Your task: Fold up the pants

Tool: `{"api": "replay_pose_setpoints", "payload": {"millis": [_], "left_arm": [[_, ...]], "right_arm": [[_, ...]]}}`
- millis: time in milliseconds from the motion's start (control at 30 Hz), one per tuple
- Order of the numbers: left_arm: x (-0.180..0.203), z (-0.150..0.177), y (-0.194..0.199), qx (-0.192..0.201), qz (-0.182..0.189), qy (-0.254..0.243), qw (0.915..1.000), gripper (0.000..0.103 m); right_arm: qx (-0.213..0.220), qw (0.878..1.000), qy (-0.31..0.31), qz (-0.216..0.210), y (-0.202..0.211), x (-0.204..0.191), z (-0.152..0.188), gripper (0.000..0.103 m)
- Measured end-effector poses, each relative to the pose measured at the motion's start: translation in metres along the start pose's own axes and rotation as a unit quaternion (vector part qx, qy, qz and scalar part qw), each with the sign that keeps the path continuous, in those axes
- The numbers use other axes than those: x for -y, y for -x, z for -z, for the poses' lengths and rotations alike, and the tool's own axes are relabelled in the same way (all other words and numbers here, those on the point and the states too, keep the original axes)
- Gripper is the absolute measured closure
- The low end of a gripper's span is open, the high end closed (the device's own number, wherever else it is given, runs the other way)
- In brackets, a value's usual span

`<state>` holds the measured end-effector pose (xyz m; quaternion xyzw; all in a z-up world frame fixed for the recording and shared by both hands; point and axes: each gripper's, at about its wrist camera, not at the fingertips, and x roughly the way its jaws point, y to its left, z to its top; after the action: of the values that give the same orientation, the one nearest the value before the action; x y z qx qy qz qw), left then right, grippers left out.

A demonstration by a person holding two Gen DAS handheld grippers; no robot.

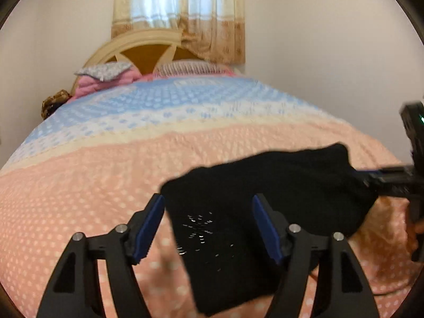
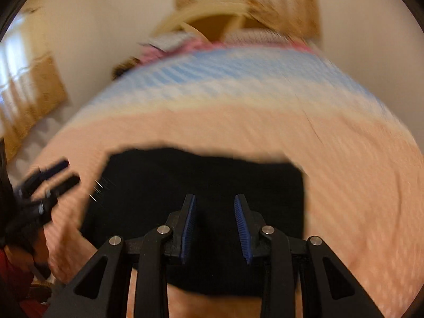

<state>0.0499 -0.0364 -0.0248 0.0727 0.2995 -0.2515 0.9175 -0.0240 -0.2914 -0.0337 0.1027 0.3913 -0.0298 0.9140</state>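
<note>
No readable text, labels, brand names, numbers or signs are showing in either view. The small silvery flecks on the black pants are forming no letters, and the right wrist view is blurring too heavily to make out any writing.

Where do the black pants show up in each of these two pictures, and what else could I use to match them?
Left wrist view: the black pants lie low and right of centre on the bedspread, between the open fingers.
Right wrist view: the black pants fill the lower centre, blurred, behind the open fingers.
Shared landmark: the arched headboard at the top of both pictures.
</note>
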Motion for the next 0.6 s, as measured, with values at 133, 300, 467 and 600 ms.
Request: {"api": "replay_pose_setpoints", "payload": {"millis": [133,300,467,600], "left_arm": [[0.010,0.020,-0.027,-0.068,0.001,0.010,0.9977,0.030],[0.013,0.014,-0.005,-0.059,-0.021,-0.005,0.9980,0.025],[0.017,0.003,-0.011,-0.050,-0.025,0.010,0.9984,0.018],[0.012,0.009,-0.019,-0.058,-0.046,0.008,0.9973,0.012]], "right_arm": [[0.018,0.996,-0.067,-0.049,0.006,0.038,0.024,0.071],[0.044,0.993,-0.099,-0.037,0.019,0.038,0.022,0.071],[0.131,0.987,-0.095,0.008,0.042,0.037,0.020,0.047],[0.127,0.980,-0.154,-0.015,0.029,0.062,0.036,0.036]]}}
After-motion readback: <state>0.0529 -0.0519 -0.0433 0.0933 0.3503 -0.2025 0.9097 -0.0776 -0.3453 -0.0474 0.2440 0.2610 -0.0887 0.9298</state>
